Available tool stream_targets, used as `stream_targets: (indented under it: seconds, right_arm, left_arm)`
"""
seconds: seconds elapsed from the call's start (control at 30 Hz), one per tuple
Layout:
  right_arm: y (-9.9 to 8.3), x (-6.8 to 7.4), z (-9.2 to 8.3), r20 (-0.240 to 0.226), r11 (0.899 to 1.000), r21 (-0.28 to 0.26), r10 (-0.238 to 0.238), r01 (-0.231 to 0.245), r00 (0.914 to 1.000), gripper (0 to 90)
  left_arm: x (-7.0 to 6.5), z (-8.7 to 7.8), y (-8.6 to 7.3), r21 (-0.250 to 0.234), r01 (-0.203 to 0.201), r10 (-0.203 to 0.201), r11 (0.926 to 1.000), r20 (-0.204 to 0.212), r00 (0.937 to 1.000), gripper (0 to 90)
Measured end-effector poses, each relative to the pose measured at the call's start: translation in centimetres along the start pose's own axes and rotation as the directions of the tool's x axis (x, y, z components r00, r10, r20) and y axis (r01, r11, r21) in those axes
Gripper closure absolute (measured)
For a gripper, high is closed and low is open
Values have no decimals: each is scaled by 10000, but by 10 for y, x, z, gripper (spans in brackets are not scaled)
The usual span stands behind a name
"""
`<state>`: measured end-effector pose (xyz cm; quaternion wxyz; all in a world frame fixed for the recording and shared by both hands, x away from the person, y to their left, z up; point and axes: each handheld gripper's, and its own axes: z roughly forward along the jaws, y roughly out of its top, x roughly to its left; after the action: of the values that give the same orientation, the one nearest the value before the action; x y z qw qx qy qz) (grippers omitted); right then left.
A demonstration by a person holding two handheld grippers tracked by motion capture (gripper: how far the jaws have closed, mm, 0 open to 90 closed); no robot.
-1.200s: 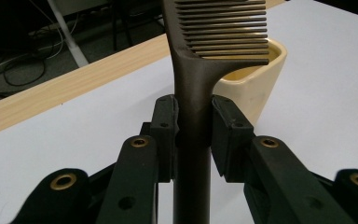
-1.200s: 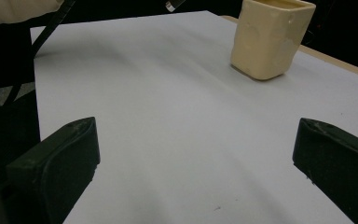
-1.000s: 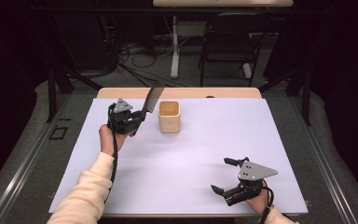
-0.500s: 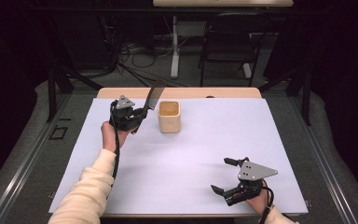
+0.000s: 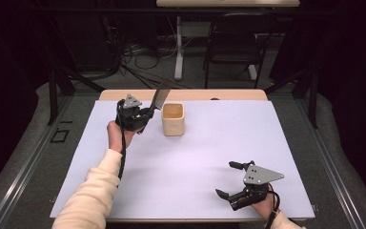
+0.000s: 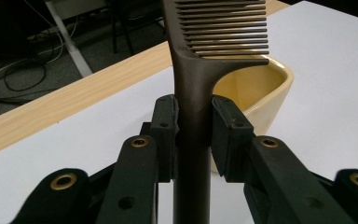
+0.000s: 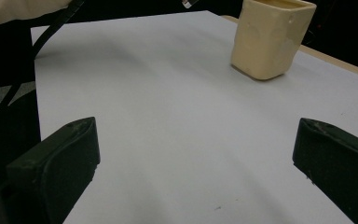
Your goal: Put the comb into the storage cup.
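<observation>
Two grippers work over a white table point(image 5: 276, 143). High view: left gripper point(image 5: 145, 114), at ten o'clock, clamps a dark comb point(image 5: 161, 94) beside a cream cup point(image 5: 173, 119). Right gripper point(image 5: 228, 180), at five o'clock, gapes empty. Left gripper view: pads point(image 6: 165, 126) squeeze the comb's handle. Right gripper view: jaws spread wide, cup at one o'clock.

The comb point(image 6: 200, 84) gets cut off by the top and bottom edges in the left gripper view. The cup point(image 6: 256, 93) is partly hidden behind it, and the cup's inside can't be made out.

No text, label, brand, number or sign can be read anywhere in these views
</observation>
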<state>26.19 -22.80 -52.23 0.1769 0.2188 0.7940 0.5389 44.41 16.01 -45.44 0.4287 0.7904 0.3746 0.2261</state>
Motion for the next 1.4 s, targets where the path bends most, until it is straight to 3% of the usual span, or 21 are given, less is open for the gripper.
stream_targets:
  seconds: [1.4]
  right_arm:
    - [0,-1,0,-16,10000,4,22,-22,10000,0]
  left_arm:
    - [-4,15,21,-146,-150,151,9998,24,9999,720]
